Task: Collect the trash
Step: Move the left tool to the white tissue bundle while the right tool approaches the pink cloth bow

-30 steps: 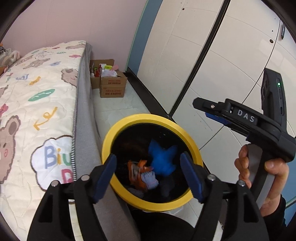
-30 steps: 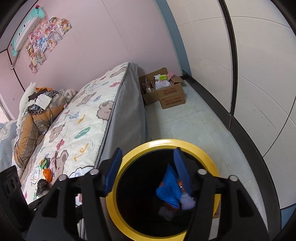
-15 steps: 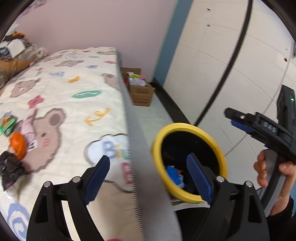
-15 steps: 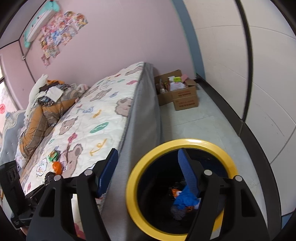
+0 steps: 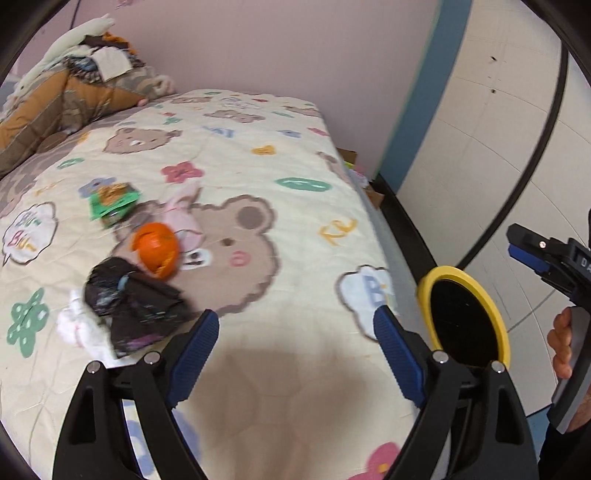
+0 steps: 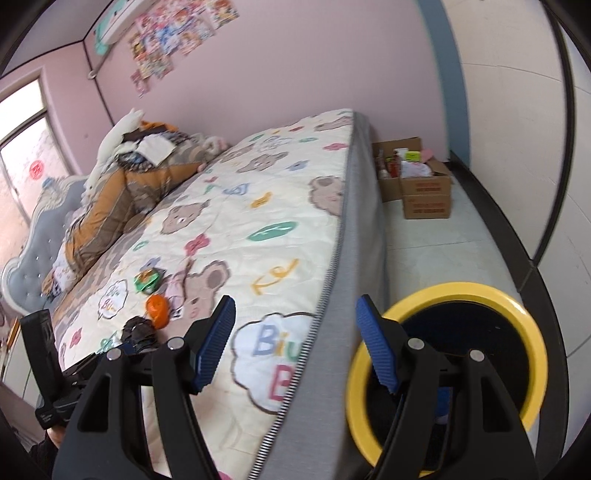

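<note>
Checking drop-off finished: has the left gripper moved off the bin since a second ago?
Yes. The left gripper, open and empty, swung from above the bin to over the bed.

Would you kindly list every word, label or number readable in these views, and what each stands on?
"Biu": white cloud patch on the cream bear-print bedspread
"Biu Biu": another white cloud patch on it
"DA", cut off: black right gripper's body
Brown cardboard boxes: red print, too blurred
Wall posters: too small
</note>
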Demonstrator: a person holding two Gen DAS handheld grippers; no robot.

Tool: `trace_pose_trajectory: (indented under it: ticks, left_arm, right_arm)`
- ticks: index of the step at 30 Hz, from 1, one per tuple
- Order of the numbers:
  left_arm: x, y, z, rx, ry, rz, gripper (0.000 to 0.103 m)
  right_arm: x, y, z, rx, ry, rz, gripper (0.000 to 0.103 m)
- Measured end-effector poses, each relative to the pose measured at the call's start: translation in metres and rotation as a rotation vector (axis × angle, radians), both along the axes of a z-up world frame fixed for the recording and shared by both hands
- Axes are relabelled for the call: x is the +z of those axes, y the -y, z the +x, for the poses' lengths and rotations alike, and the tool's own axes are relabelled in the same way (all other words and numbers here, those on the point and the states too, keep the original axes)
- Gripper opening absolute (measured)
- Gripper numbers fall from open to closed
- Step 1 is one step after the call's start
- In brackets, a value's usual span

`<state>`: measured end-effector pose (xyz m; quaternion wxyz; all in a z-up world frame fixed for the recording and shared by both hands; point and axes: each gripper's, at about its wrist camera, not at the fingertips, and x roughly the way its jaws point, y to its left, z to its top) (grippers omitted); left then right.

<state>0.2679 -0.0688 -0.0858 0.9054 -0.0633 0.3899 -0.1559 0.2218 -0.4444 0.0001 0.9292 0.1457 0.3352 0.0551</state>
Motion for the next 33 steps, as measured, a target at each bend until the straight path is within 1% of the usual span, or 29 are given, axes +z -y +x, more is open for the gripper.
trace_pose_trajectory:
  ticks: [9,15,18,22,27,33]
  left_arm:
    - [-0.02,-0.073,0.002,0.125,-0.024,0.012,0.082]
    - [-0.034,-0.107,0.002,0.18,-0.048,0.011,0.082]
    - [-0.041,-0.117,0.003,0.192,-0.064,0.014,0.082]
    - [-0.048,-0.125,0.007,0.206,-0.082,0.009,0.082]
    - [-0.055,-0.128,0.011,0.203,-0.091,0.006,0.082]
    - [-0.061,-0.131,0.014,0.188,-0.107,-0.004,0.082]
  right_arm:
    - [0.002,-0.08,0.032,0.145,-0.019,-0.037,0.065]
    - [-0.002,-0.138,0.063,0.239,-0.05,-0.052,0.065]
    - [-0.004,-0.158,0.08,0.273,-0.066,-0.043,0.065]
    - [-0.011,-0.188,0.104,0.302,-0.086,-0.065,0.065]
    - [-0.032,-0.225,0.142,0.338,-0.138,-0.089,0.065]
    - [-0.062,-0.257,0.188,0.351,-0.205,-0.091,0.065]
